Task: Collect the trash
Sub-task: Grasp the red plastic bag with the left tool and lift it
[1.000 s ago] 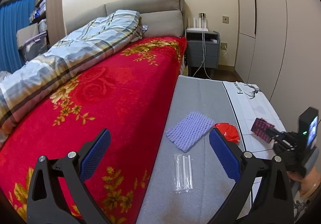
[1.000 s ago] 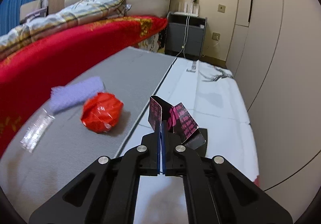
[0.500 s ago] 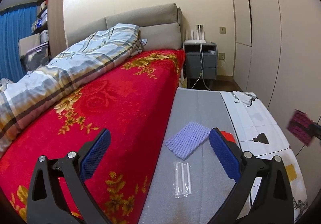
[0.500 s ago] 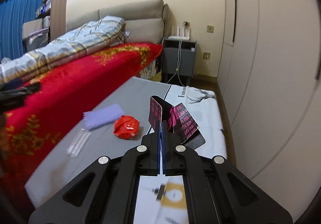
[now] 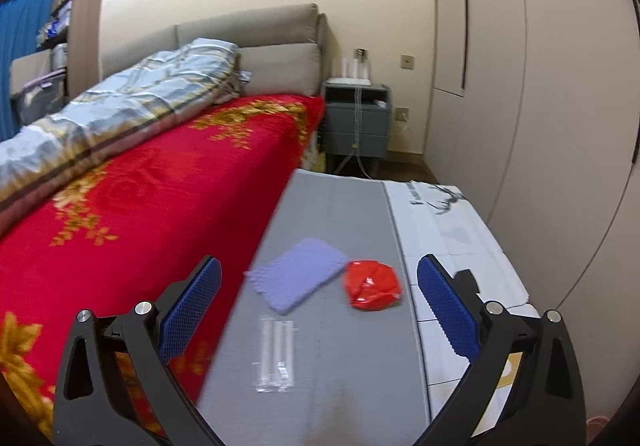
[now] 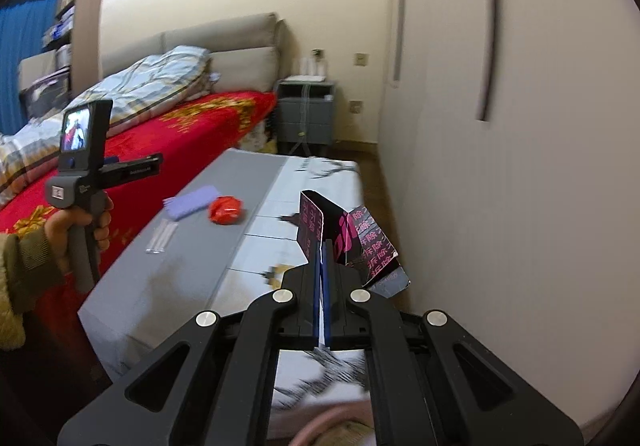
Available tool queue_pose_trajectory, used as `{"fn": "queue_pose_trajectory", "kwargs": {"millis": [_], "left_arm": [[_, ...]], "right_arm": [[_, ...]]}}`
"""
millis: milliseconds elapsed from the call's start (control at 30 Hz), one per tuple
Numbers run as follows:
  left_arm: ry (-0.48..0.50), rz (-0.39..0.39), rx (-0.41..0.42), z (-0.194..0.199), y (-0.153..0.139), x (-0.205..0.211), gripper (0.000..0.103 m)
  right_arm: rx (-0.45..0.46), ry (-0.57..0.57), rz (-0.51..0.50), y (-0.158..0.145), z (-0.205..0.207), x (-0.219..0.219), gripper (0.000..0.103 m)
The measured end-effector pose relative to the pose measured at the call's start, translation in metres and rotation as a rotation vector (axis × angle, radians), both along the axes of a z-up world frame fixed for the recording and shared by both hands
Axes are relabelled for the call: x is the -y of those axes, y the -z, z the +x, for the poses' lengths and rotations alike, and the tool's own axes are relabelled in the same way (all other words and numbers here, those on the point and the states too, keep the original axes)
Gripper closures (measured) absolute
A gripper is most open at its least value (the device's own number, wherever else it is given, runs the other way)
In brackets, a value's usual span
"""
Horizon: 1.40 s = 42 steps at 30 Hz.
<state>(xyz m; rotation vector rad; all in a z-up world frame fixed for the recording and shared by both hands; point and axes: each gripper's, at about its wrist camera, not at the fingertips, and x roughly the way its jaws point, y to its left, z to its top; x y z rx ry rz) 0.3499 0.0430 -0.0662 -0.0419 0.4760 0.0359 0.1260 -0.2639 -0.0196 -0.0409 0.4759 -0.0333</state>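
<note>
We see our right gripper (image 6: pixel 322 246), lower centre of its view, clamped on a creased black carton (image 6: pixel 352 242) printed in pink, raised above the table (image 6: pixel 224 238). Our left gripper (image 5: pixel 318 310) stands apart. Only the right view shows the carton and the left hand (image 6: pixel 76 230); both show the red wrapper (image 5: pixel 372 286).

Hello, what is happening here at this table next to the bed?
A person is collecting trash with a gripper in each hand. The right gripper is shut on a black-and-pink paper box, held up in the air. The left gripper is open and empty, above the grey mat. A red wrapper, a purple foam net and a clear packet lie there, not collected yet.
</note>
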Motion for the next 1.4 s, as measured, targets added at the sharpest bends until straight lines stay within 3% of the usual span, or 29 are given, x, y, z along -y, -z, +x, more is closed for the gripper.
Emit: {"fn": "queue_pose_trajectory", "kwargs": {"millis": [233, 433, 567, 867, 1400], "left_arm": [[0.097, 0.035, -0.073, 0.039, 0.039, 0.029, 0.008], [0.131, 0.031, -0.158, 0.071, 0.075, 0.047, 0.008], [0.104, 0.034, -0.188, 0.091, 0.090, 0.052, 0.008], [-0.005, -0.069, -0.250, 0.133, 0.119, 0.040, 0.008], [0.035, -0.082, -0.368, 0.169, 0.145, 0.051, 0.008]], "right_arm": [[-0.011, 0.117, 0.085, 0.015, -0.003, 0.053, 0.102], [-0.066, 0.120, 0.100, 0.032, 0.015, 0.065, 0.102], [-0.086, 0.117, 0.094, 0.039, 0.021, 0.068, 0.102], [-0.100, 0.146, 0.133, 0.042, 0.028, 0.081, 0.102], [-0.121, 0.150, 0.154, 0.048, 0.031, 0.087, 0.101]]}}
